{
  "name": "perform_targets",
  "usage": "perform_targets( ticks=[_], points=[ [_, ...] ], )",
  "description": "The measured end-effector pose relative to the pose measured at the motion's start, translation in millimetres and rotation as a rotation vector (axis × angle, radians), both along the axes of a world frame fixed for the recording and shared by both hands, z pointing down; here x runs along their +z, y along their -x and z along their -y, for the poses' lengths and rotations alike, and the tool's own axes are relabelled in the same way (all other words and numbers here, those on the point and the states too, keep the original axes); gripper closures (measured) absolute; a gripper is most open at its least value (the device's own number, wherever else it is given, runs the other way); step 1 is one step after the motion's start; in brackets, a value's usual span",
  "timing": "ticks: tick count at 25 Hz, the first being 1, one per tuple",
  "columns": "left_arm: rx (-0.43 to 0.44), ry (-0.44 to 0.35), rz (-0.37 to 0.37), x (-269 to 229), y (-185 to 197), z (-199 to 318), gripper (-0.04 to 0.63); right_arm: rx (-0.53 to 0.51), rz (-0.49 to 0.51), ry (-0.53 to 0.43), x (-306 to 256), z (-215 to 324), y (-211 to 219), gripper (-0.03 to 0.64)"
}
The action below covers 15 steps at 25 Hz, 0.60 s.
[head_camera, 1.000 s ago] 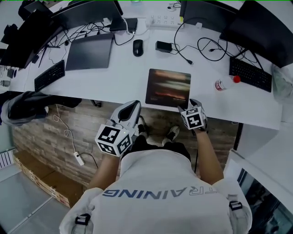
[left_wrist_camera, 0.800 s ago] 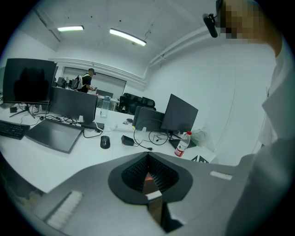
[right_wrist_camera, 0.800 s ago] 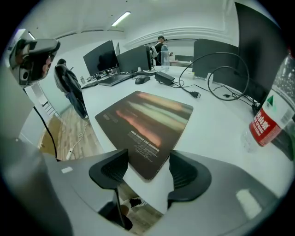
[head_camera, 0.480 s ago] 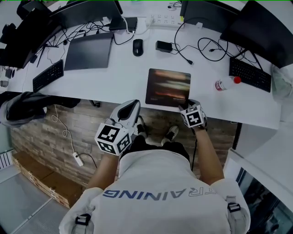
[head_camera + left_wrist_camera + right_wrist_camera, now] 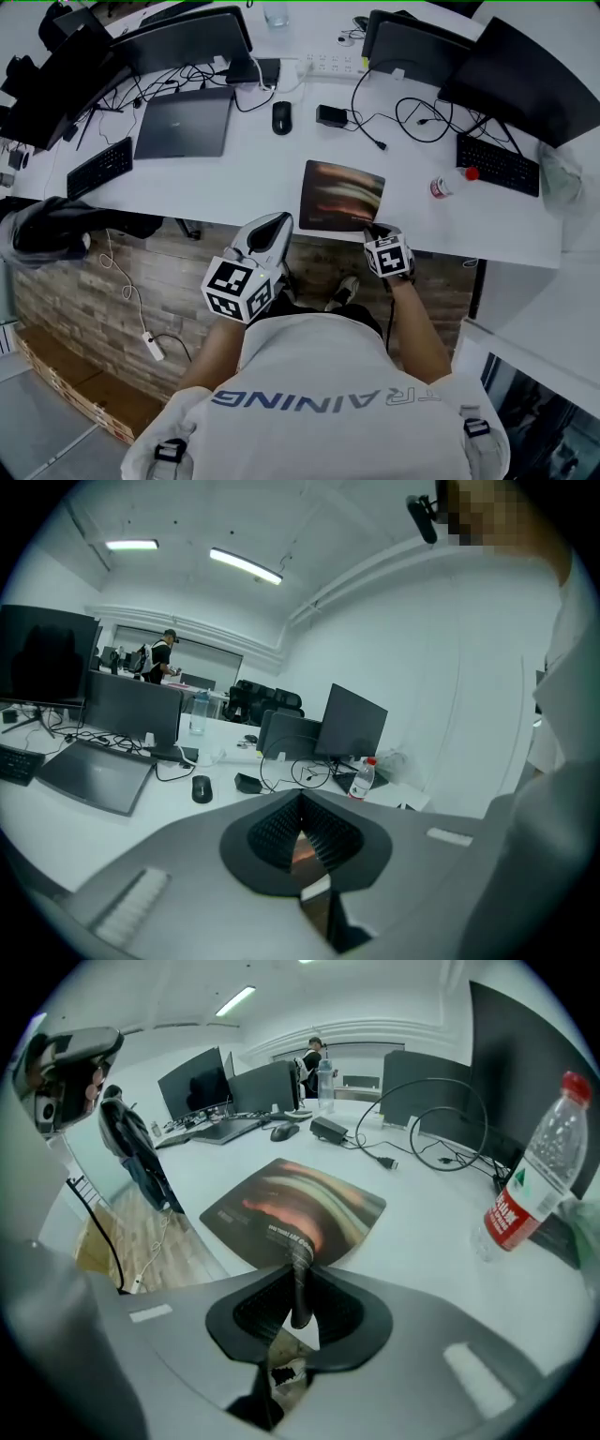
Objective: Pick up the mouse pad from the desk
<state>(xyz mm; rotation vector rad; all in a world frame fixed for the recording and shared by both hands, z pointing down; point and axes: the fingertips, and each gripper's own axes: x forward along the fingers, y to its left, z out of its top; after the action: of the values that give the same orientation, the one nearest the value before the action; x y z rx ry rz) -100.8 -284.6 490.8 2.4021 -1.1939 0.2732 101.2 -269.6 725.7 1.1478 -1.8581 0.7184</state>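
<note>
My right gripper (image 5: 377, 230) points steeply down at the front edge of the white desk (image 5: 253, 169). Its 2 jaws have just been closing and now pinch the near right corner of the mouse pad (image 5: 342, 195). In the right gripper view that corner stands curled up between my ribbed pads (image 5: 272, 1302), while the rest of the mouse pad (image 5: 300, 1199) lies flat on the desk, close to the front edge. A water bottle (image 5: 534, 1176) with a red cap lies on the desk to the right of the pad, apart from it. A black mouse (image 5: 282, 117) sits farther back, behind the pad's left side.

My left gripper (image 5: 277, 220) hangs just off the desk's front edge, left of the pad and not touching it. Its jaws meet at the tips with nothing between them (image 5: 300, 803).
</note>
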Motion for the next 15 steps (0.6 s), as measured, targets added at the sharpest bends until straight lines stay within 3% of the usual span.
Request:
perform_targets(
  ticks=[15],
  points=[
    [0.018,-0.167,-0.048,-61,5,28,0.595,0.042,0.158,-0.248,-120,23,19,0.563]
  ],
)
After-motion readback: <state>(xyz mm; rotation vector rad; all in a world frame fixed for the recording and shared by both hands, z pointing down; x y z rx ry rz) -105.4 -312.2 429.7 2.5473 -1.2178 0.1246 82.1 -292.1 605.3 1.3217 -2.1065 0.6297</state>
